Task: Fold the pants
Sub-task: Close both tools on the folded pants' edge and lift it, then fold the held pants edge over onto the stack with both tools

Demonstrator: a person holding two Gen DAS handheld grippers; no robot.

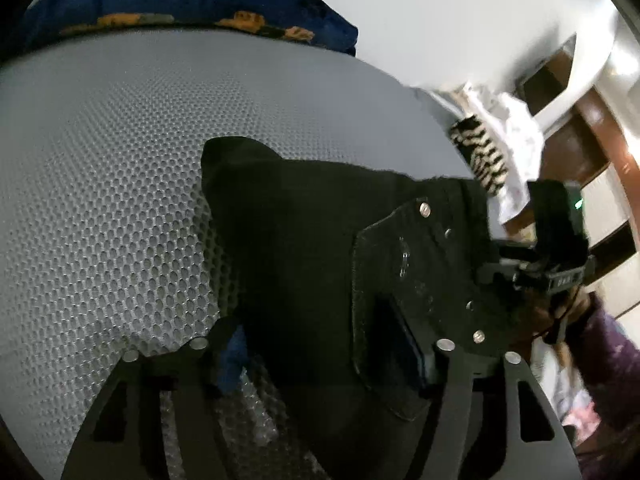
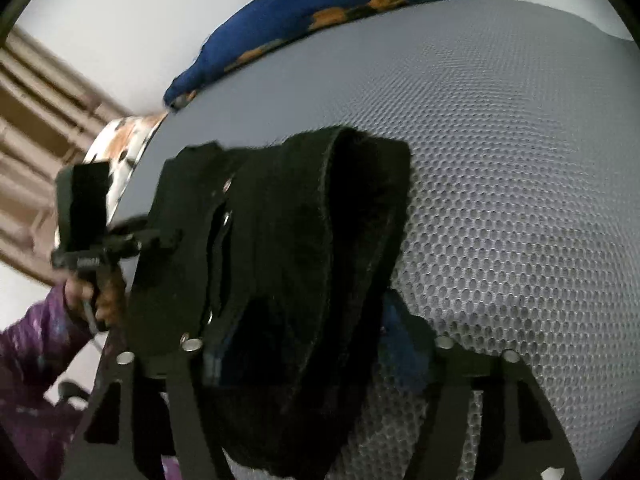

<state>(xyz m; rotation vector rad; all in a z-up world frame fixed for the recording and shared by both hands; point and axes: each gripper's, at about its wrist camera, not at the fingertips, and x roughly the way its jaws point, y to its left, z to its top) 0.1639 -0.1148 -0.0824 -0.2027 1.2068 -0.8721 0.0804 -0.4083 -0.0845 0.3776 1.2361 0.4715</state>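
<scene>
The black pants [image 1: 304, 240] hang bunched over the grey mesh mattress [image 1: 100, 160], lifted between both grippers. My left gripper [image 1: 320, 356] is shut on the pants, with black cloth filling the space between its fingers. In the right wrist view the pants [image 2: 304, 248] drape in thick folds from my right gripper [image 2: 316, 352], which is shut on them. The other gripper and the hand holding it show at the right of the left wrist view [image 1: 552, 240] and at the left of the right wrist view [image 2: 92, 232].
A blue pillow with orange print [image 1: 180, 4] lies at the far edge of the mattress, also in the right wrist view [image 2: 320, 12]. A zebra-striped cloth [image 1: 484, 152] and white fabric lie beside the bed. A purple sleeve [image 2: 32, 344] is at the lower left.
</scene>
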